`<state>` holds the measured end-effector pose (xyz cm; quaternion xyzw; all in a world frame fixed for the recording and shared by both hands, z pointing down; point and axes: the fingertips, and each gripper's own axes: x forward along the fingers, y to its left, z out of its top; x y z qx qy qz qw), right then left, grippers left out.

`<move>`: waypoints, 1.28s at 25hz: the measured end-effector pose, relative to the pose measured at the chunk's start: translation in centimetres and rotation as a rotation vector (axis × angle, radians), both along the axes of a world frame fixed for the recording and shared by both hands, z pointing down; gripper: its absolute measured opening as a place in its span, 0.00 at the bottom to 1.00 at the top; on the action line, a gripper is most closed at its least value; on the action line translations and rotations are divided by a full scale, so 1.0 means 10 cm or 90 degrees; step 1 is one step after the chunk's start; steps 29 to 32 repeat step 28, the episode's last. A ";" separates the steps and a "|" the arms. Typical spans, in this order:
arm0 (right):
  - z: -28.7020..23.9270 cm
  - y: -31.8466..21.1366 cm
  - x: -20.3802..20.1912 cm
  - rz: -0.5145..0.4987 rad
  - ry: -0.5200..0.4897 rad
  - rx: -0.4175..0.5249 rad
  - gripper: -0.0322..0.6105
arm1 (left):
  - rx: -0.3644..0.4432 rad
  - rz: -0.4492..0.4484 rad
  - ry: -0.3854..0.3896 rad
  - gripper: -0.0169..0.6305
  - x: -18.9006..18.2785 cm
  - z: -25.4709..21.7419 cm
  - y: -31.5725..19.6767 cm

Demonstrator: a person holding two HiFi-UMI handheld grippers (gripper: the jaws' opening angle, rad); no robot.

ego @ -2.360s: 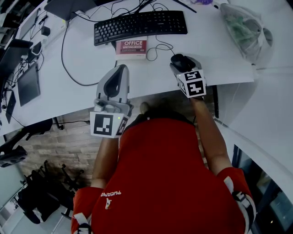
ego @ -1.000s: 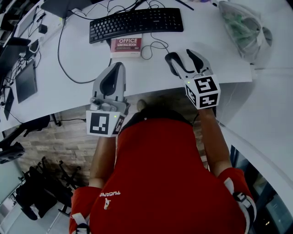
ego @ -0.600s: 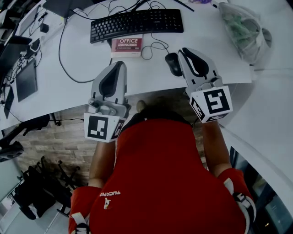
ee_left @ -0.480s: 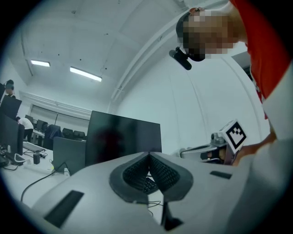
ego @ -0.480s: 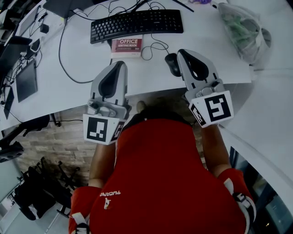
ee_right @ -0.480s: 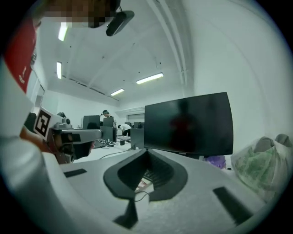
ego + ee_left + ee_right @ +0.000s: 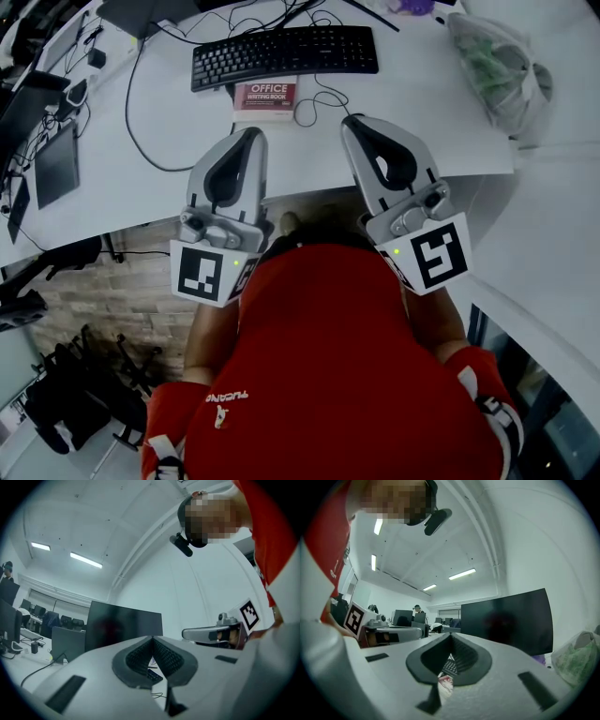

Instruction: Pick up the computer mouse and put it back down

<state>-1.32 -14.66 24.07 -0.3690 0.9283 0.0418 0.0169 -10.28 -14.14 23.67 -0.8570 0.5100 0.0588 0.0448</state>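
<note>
The computer mouse does not show in any view; in the head view my right gripper [image 7: 352, 123] hangs over the stretch of white desk [image 7: 169, 141] where it lay, and only its looped cable [image 7: 317, 101] can be seen. The right gripper is held level above the desk's front edge, jaws shut with nothing between them [image 7: 451, 635]. My left gripper [image 7: 251, 135] floats beside it at the left, also level. It too is shut and empty [image 7: 152, 639].
A black keyboard [image 7: 286, 53] lies at the back of the desk with a red writing book [image 7: 265, 96] in front of it. A plastic bag [image 7: 502, 70] sits at the right, a tablet [image 7: 56, 165] at the left. A dark monitor [image 7: 508, 620] stands behind.
The right gripper let go of the mouse, left it on the desk, shut its jaws and rose toward the person. The left gripper rose a little.
</note>
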 end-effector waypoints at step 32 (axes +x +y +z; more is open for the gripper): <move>0.03 0.06 -0.02 0.034 0.010 0.008 0.05 | 0.009 0.020 0.008 0.04 -0.06 -0.04 0.11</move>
